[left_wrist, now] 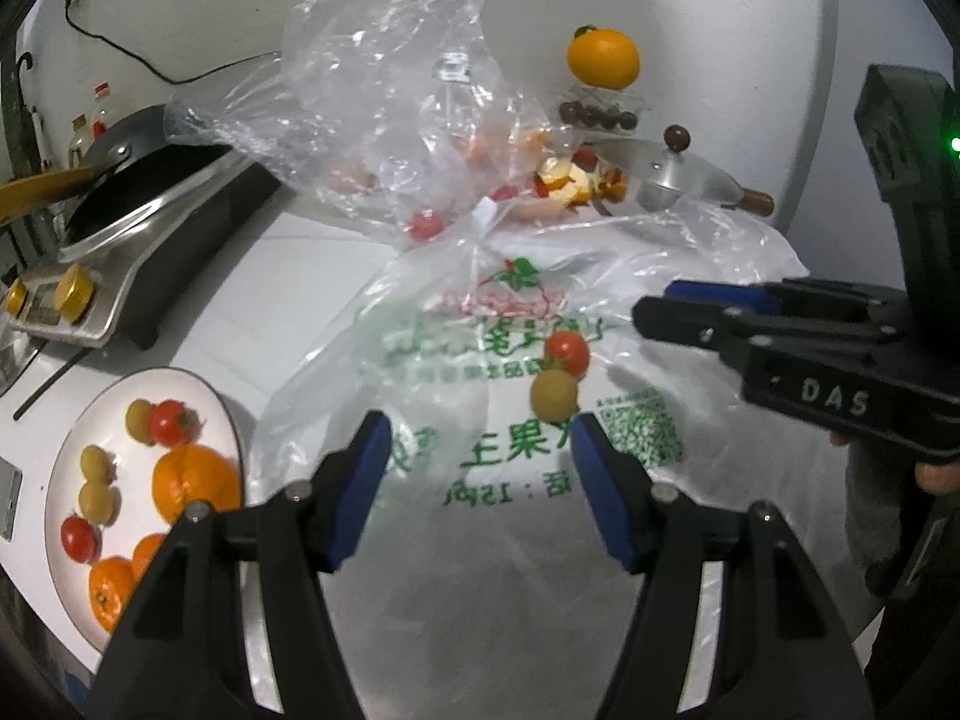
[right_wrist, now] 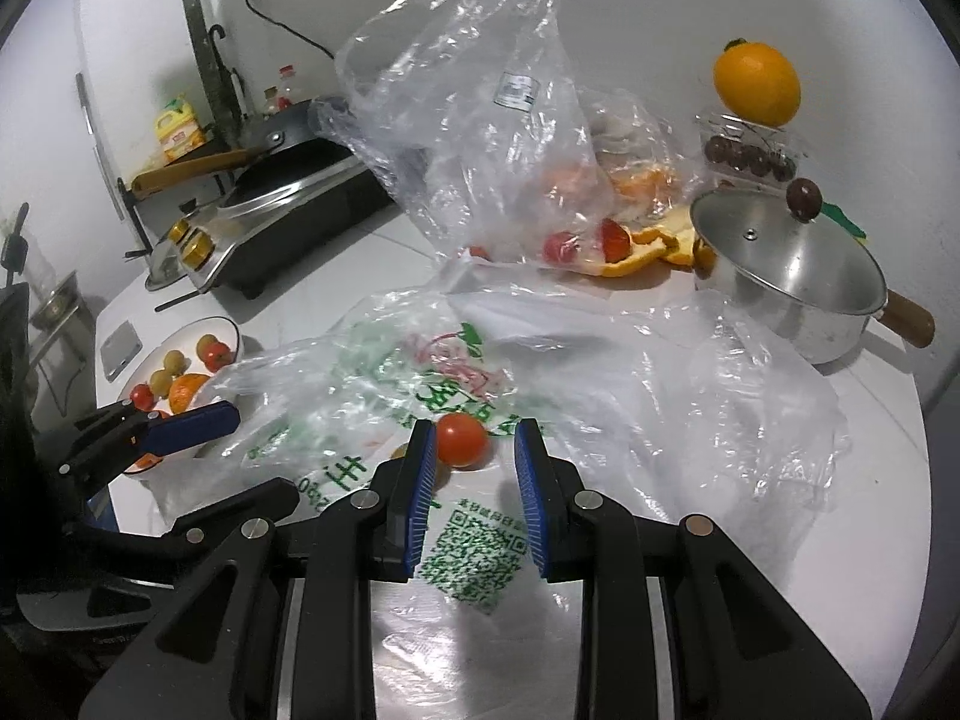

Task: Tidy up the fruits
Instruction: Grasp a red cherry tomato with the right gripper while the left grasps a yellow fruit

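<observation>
I have both grippers over the printed plastic bag (left_wrist: 528, 420) spread flat on the counter (left_wrist: 312, 276), where a red tomato (left_wrist: 567, 353) and a yellow-green one (left_wrist: 553, 394) lie touching each other. They look to be under the film, though the glare leaves me unsure. My left gripper (left_wrist: 474, 468) hangs just short of the pair with its fingers apart and nothing between them. My right gripper (right_wrist: 474, 498) is drawn in to its narrowest, a small gap left between the pads, gripping nothing; the red tomato sits just beyond its tips. The white plate (left_wrist: 198, 387) on the left already carries tomatoes and oranges, so I judge it the collecting spot and these two the next to go. The bag bears green Chinese lettering, a strawberry logo and a QR code (right_wrist: 474, 558); the right gripper's body reads "DAS".
</observation>
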`<move>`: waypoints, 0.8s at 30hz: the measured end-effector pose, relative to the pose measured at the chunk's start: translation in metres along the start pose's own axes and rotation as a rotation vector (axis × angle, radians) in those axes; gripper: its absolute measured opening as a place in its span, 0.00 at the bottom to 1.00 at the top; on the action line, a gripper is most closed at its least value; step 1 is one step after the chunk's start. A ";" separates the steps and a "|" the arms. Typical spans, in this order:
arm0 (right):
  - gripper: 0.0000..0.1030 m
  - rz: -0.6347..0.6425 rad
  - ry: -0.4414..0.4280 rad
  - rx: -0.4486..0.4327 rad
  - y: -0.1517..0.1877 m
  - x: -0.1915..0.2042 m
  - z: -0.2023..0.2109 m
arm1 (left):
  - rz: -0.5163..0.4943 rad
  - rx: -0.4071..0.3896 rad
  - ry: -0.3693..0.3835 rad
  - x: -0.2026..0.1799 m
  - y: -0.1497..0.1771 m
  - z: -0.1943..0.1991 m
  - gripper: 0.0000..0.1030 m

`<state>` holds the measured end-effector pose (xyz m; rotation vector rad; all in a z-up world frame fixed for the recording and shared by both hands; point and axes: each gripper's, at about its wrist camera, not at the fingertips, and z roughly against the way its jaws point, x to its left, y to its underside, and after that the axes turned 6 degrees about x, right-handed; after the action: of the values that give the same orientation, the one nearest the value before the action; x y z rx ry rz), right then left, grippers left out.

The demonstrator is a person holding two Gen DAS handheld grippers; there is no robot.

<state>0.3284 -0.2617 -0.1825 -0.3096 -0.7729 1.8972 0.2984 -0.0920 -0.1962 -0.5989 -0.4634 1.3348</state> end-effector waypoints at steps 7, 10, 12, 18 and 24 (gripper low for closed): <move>0.28 0.007 -0.022 0.032 -0.007 0.003 -0.019 | 0.012 0.020 0.008 0.003 -0.003 -0.013 0.62; 0.28 0.008 -0.029 0.044 -0.011 0.004 -0.028 | 0.013 0.023 0.012 0.007 -0.004 -0.016 0.62; 0.28 0.006 -0.031 0.054 -0.013 0.005 -0.034 | 0.009 0.019 0.008 0.010 -0.006 -0.017 0.62; 0.28 -0.001 -0.036 0.098 -0.016 0.006 -0.052 | 0.021 0.029 0.014 0.019 -0.005 -0.025 0.62; 0.28 0.002 -0.034 0.128 -0.015 0.007 -0.062 | 0.017 0.034 0.028 0.019 -0.004 -0.031 0.62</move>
<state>0.3688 -0.2287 -0.2193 -0.1993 -0.6698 1.9483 0.3244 -0.0781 -0.2176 -0.5933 -0.4127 1.3465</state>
